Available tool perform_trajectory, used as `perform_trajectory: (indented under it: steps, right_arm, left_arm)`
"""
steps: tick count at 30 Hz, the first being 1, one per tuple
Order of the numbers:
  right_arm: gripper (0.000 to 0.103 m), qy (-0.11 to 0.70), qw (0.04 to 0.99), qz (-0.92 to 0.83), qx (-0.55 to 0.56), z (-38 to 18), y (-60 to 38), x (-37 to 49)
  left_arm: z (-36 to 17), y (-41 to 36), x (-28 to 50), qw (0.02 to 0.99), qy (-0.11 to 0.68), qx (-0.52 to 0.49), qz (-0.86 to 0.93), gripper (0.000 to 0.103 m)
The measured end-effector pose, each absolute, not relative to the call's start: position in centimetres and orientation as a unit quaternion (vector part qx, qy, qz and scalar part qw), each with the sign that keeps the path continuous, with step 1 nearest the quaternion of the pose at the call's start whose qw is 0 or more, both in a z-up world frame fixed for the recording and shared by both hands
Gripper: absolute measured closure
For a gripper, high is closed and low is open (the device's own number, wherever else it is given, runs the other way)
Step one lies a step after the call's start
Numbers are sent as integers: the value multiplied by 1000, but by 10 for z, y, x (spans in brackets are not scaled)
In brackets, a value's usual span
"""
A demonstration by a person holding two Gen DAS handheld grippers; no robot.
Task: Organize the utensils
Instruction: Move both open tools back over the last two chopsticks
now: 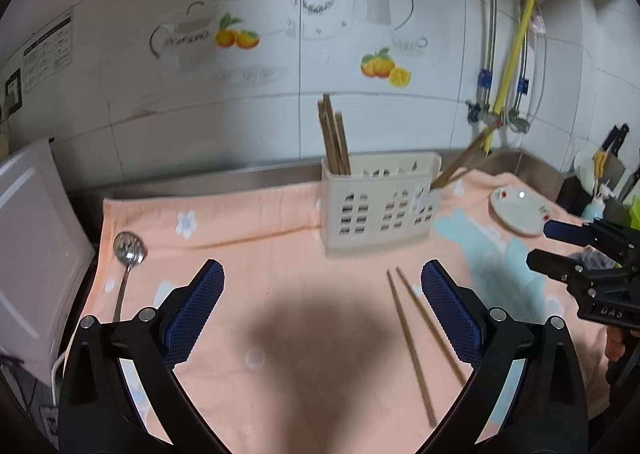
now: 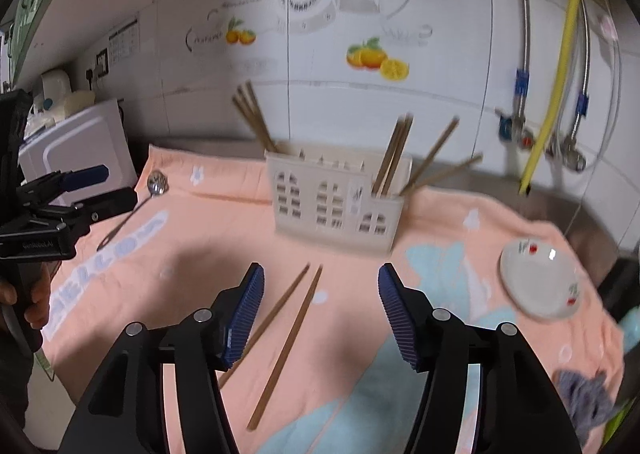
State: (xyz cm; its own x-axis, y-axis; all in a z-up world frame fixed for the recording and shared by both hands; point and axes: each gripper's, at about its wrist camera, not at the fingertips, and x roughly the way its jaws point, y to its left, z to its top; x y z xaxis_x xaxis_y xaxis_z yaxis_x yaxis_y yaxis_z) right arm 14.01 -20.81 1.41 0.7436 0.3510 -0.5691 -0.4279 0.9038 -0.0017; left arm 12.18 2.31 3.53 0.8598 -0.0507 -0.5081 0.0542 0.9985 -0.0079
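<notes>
Two grippers: both are seen with fingers spread wide and nothing between them.
Left gripper (image 1: 322, 274): held low at the bottom centre of its own view, above the towel; also seen at the left edge of the right view (image 2: 105, 185), likewise parted.
Right gripper (image 2: 321, 278): held at the bottom centre of its own view; seen at the right edge of the left view (image 1: 540, 244), likewise parted.
Loose chopsticks (image 2: 286, 338): two are laid flat on the towel, side by side, slightly splayed; in the right view they run between the fingers, nearer the left one; in the left view they lie just beside the right finger (image 1: 420, 338).
Holder (image 1: 380, 204): cream, with window-shaped cutouts, stood upright on the towel at frame centre, in front of the wall (image 2: 340, 202).
Stored chopsticks (image 1: 334, 138): one bundle is stood in the holder's left end; more are leaned in the right end (image 2: 394, 156).
Spoon (image 1: 128, 250): metal, laid at the left of the towel, bowl toward the wall.
Saucer (image 2: 540, 282): white, set on the towel at the right, well apart from the holder.
Towel (image 1: 260, 254): peach, spread over the counter.
</notes>
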Motion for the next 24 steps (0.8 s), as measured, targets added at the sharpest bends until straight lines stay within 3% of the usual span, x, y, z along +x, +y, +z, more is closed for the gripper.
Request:
perform_trajectory:
  steps: [12, 24]
  right_arm:
    - [47, 334, 921, 194, -55, -52, -192, 110]
    - [77, 391, 897, 205, -14, -99, -177, 114]
  left_arm:
    - [-6, 25, 96, 955, 295, 12, 10, 5]
    - [-26, 42, 82, 950, 310, -5, 24, 5]
